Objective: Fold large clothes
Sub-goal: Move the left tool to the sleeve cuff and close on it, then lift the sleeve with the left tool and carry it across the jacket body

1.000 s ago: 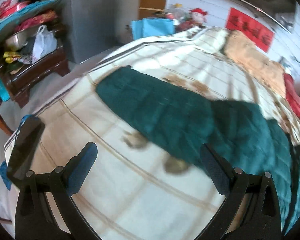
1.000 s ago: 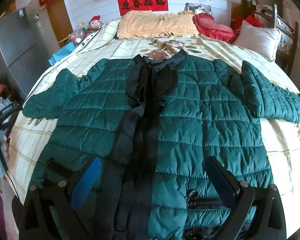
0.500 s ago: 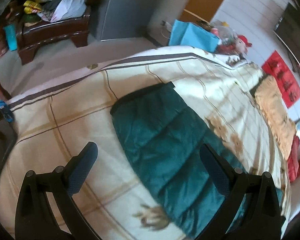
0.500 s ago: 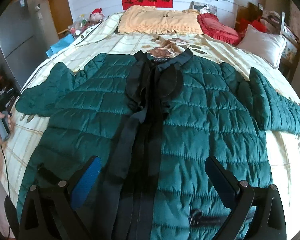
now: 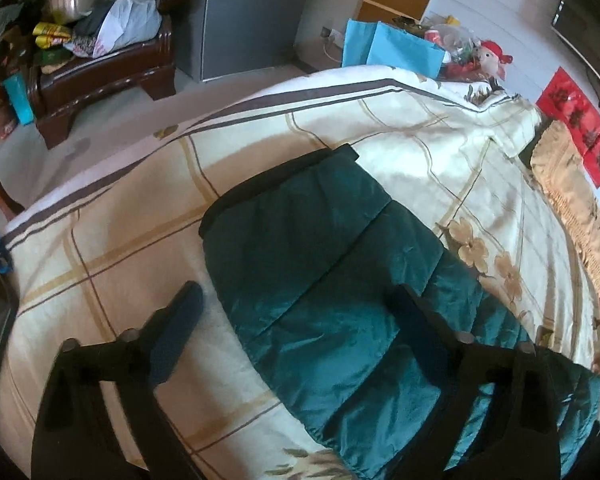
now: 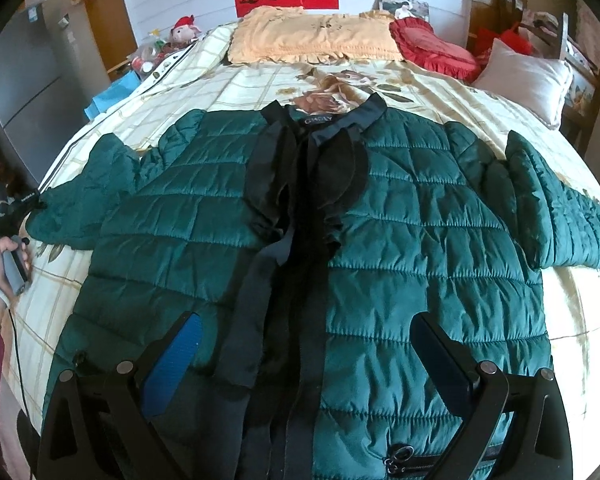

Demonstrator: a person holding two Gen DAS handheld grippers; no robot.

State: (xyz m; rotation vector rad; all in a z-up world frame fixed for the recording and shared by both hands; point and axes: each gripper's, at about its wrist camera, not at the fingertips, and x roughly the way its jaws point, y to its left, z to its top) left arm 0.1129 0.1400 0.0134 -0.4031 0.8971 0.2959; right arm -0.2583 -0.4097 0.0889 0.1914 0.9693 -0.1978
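A dark green quilted jacket (image 6: 400, 232) with a black front placket lies flat and face up on the bed, collar toward the pillows, both sleeves spread out sideways. My right gripper (image 6: 304, 336) is open and empty, hovering over the jacket's lower front. In the left wrist view the jacket's left sleeve (image 5: 320, 264) lies on the cream bedspread, its black cuff toward the bed edge. My left gripper (image 5: 296, 304) is open and empty, close above the sleeve, its jaws standing on either side of it.
A yellow pillow (image 6: 312, 36), red cushion (image 6: 432, 46) and white pillow (image 6: 524, 80) lie at the bed head. A dark wooden bench (image 5: 100, 76) with bags, a grey fridge (image 5: 252, 12) and blue bags (image 5: 396, 48) stand beyond the bed's left edge.
My left gripper has swung toward the sleeve's cuff end and dropped closer, so the sleeve now lies between its jaws. My right gripper has drawn slightly up the jacket front.
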